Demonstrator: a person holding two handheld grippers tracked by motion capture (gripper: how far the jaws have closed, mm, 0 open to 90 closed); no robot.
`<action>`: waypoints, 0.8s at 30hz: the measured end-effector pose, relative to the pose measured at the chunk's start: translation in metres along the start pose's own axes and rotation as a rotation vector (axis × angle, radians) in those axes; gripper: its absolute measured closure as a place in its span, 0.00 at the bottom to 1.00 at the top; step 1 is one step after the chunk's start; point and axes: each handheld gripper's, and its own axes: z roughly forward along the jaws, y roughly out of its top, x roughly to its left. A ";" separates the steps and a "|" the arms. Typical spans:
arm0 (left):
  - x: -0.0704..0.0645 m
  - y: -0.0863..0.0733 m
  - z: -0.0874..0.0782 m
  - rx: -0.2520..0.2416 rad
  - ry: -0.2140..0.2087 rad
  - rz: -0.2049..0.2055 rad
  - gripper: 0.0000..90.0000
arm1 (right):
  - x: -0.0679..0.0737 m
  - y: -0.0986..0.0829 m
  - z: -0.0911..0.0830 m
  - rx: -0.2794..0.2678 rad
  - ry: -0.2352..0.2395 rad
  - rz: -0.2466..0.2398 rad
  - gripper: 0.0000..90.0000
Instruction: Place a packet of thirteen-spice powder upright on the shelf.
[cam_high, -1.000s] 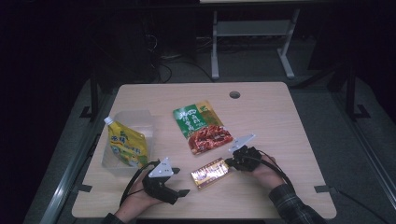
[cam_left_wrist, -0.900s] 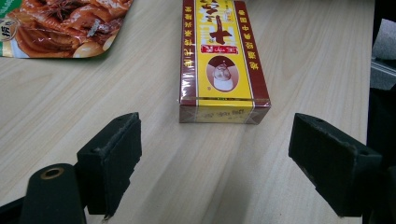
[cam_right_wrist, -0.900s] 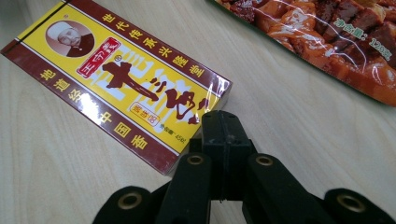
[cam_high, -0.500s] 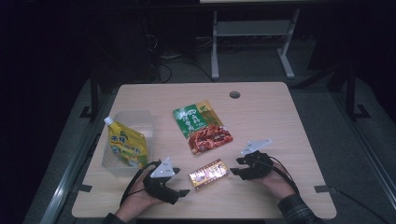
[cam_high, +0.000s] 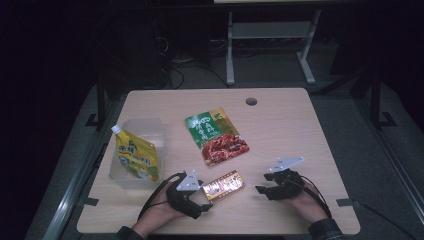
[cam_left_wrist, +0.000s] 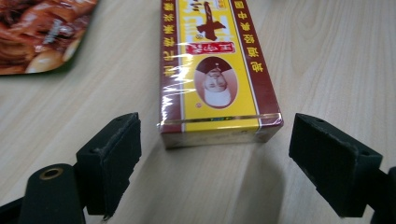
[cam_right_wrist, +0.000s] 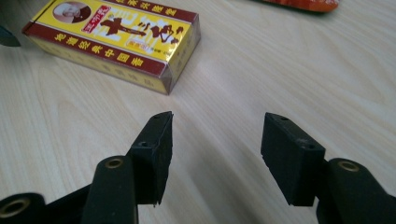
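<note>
Between the wide-spread fingers of the left gripper: yellow-and-maroon box, flat on the desk, short end facing, likely positioned for a grasp. Beyond the right gripper, likewise wide and empty: same box, apart.

Your high view looks down from above the table; both gripper views sit low, close, sharing the yellow box.
</note>
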 end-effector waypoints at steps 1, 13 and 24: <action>-0.001 0.001 0.003 0.001 -0.005 0.000 0.18 | 0.001 -0.001 -0.001 0.003 -0.002 0.006 0.48; -0.003 0.010 0.011 0.033 0.009 -0.022 0.33 | 0.001 -0.013 -0.013 -0.024 -0.039 0.033 0.48; 0.000 0.015 0.004 0.071 -0.012 -0.042 0.35 | 0.007 -0.004 -0.012 -0.087 0.010 0.037 0.90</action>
